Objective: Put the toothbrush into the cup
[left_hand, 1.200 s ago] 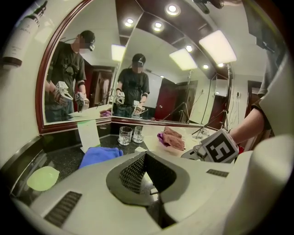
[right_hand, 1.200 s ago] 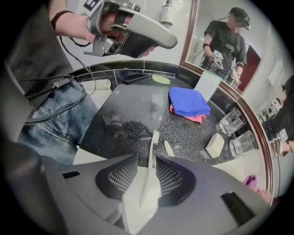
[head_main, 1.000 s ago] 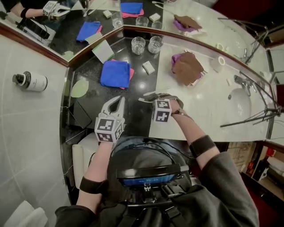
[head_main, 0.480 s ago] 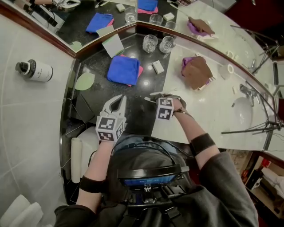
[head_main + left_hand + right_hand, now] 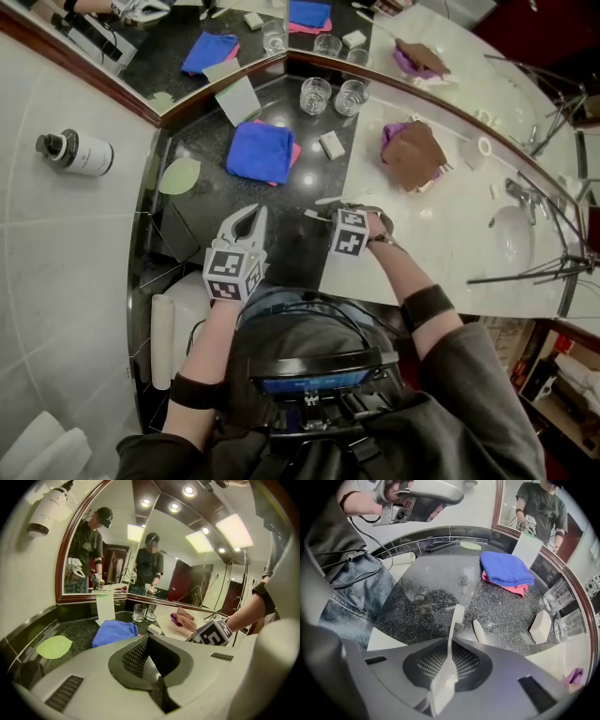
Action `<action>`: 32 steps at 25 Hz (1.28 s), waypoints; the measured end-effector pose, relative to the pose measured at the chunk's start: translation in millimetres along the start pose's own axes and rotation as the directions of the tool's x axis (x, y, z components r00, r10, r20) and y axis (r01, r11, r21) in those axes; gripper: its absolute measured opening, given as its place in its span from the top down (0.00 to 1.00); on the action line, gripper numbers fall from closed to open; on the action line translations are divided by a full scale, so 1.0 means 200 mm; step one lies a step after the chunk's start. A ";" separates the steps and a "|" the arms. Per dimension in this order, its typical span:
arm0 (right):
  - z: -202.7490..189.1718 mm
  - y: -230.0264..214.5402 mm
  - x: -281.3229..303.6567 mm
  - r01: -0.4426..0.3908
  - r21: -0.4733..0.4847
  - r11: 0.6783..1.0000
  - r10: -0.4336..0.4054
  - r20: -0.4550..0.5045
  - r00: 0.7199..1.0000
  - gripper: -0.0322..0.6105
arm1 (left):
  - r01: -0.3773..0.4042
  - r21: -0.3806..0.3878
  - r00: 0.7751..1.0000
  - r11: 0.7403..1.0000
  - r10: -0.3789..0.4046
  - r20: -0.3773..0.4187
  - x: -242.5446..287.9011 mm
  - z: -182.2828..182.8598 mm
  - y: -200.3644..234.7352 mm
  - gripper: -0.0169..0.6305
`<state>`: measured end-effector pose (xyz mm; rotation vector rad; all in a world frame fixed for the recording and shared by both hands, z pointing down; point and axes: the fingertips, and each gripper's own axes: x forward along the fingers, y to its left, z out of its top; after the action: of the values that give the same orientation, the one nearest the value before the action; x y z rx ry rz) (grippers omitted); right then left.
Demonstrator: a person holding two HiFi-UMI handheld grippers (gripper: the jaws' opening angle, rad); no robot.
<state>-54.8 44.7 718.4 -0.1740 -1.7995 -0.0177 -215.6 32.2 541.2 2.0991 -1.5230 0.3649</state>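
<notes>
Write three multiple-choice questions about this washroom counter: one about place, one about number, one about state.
1. The folded blue cloth lies: A) in the sink; B) on a pink cloth on the dark stone counter; C) on the brown cloth.
2. Clear glass cups on the counter: A) one; B) two; C) four.
3. The right gripper holds: A) nothing; B) a soap bar; C) a white plastic toothbrush.
Key: B, pink edge shows beneath; B, two stand side by side; C, its jaws have just been closing on the handle.
</notes>
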 end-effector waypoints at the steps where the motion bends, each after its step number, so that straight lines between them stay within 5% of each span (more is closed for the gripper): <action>1: 0.00 0.00 -0.01 0.005 0.007 1.000 -0.005 0.009 1.000 0.87 | 0.003 0.002 1.000 1.000 -0.003 0.000 0.00 0.00 0.00 0.97; 9: 0.06 -0.06 -0.21 0.077 0.075 0.994 -0.086 0.128 0.988 0.87 | 0.032 0.023 0.999 0.999 -0.032 -0.006 0.02 0.02 -0.06 0.97; 15: 0.09 -0.09 -0.41 0.150 0.196 0.969 -0.201 0.272 0.941 0.87 | 0.042 0.054 0.999 0.998 -0.042 0.001 0.06 0.05 -0.09 0.97; 23: 0.05 -0.14 -0.67 0.249 0.395 0.884 -0.415 0.423 0.805 0.87 | 0.079 0.091 0.997 0.993 -0.078 -0.017 0.10 0.09 -0.18 0.97; 32: 0.01 -0.32 -0.92 0.280 0.619 0.733 -0.641 0.494 0.587 0.87 | 0.124 0.107 0.992 0.987 -0.120 -0.042 0.22 0.12 -0.28 0.97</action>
<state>-24.2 -38.0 544.6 0.8007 -2.4878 0.1288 -149.9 -2.6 530.0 2.2460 -1.3745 0.4467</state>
